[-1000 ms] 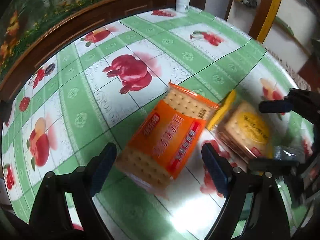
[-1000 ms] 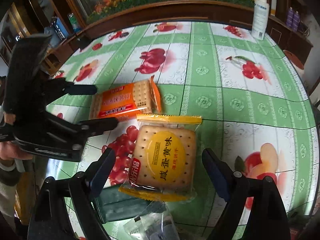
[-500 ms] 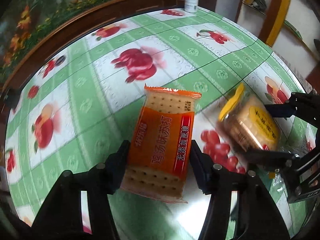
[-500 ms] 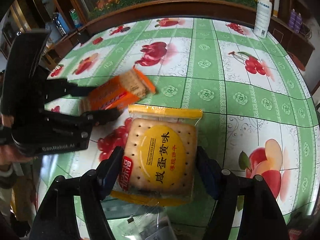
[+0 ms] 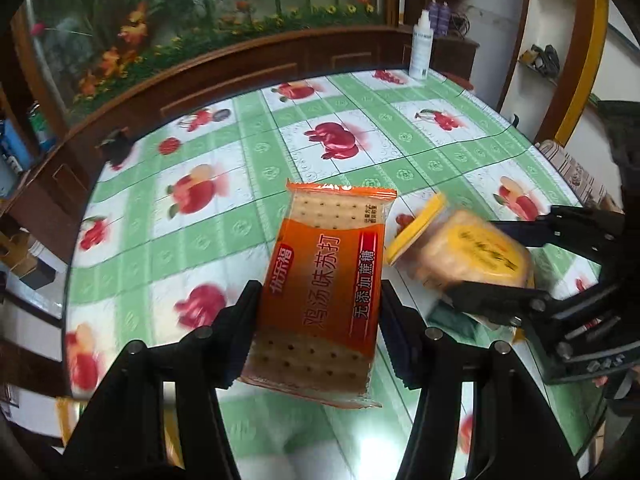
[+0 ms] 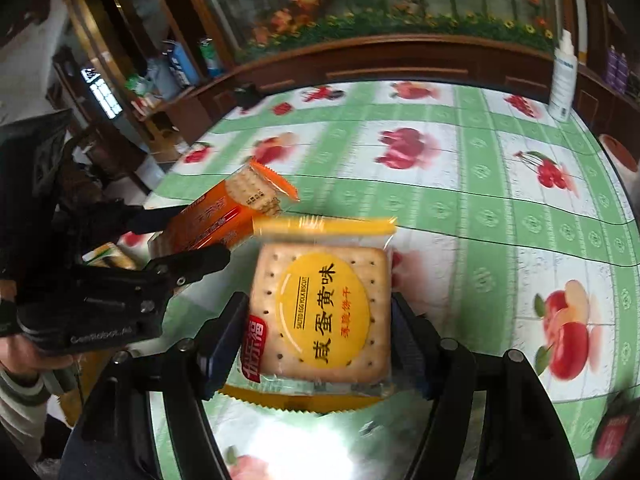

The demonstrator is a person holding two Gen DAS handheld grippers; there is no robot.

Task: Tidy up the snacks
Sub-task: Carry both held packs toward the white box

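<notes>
Both packets are off the bench [image 5: 248, 216], a round top under a glossy green-and-white checked cloth printed with fruit. Our left hand-held gripper [image 5: 320, 320] pinches the orange plastic-wrapped packet of square soda crackers [image 5: 324, 276] across its width, near end between the fingers, far sealed edge pointing ahead. Our right hand-held gripper [image 6: 320, 332] pinches the clear and yellow plastic-wrapped packet of salted egg yolk biscuits [image 6: 324, 312] the same way, on its two side edges. We judge both light and stiff enough to hold flat, but brittle inside and slick on the film; grip the sides of the biscuit stack, not the crimped flaps, and squeeze gently. The two packets sit close, the orange one just left of the right gripper, so they could knock together. Far ahead to the right stands a white spray bottle [image 6: 562, 76], well clear.
</notes>
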